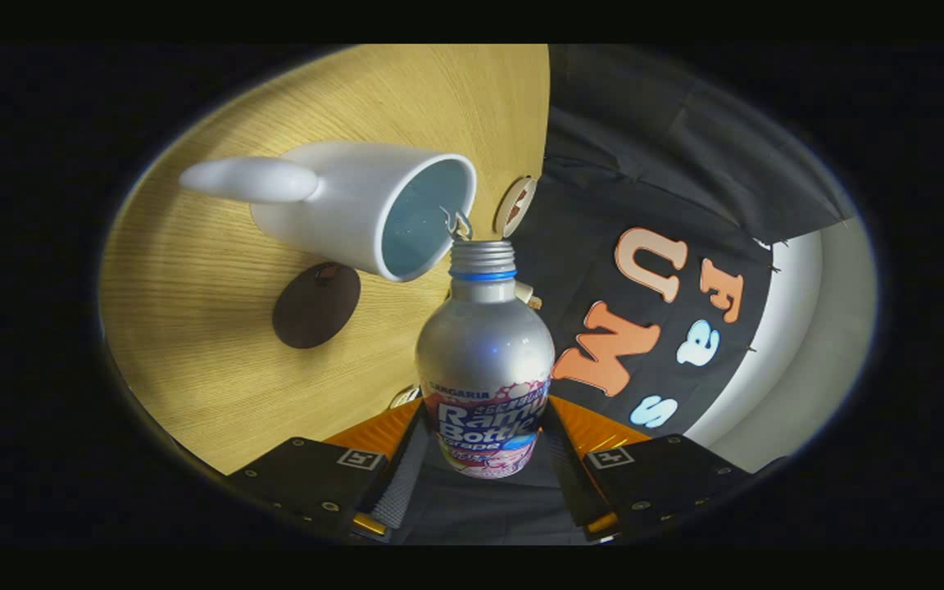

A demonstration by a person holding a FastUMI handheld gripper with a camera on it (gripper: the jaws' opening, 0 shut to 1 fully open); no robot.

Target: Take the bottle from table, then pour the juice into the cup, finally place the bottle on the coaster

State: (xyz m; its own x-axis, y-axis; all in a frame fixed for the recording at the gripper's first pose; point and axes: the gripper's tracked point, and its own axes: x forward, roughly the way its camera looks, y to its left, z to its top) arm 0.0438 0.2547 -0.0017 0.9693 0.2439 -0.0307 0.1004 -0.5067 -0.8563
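Gripper view: hand-held gripper (484, 459) clamps bottle (484, 360) over wooden table (193, 328).

You see the silver bottle (484, 360), uncapped, its open neck at the white cup's (357, 205) rim; a dark round coaster (316, 305) lies beside the cup.

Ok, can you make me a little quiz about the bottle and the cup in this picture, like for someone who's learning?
1. True or false: the gripper has both fingers pressed on the bottle.
2. Which way does the bottle's open neck point? A) at the white cup's rim B) at the dark round coaster C) away from the table
3. Fill in: the dark coaster lies on the wooden table with ____ standing on it.

Key: 1 true. 2 A; the neck sits right at the cup's rim. 3 nothing; the bottle is held, not yet set down.
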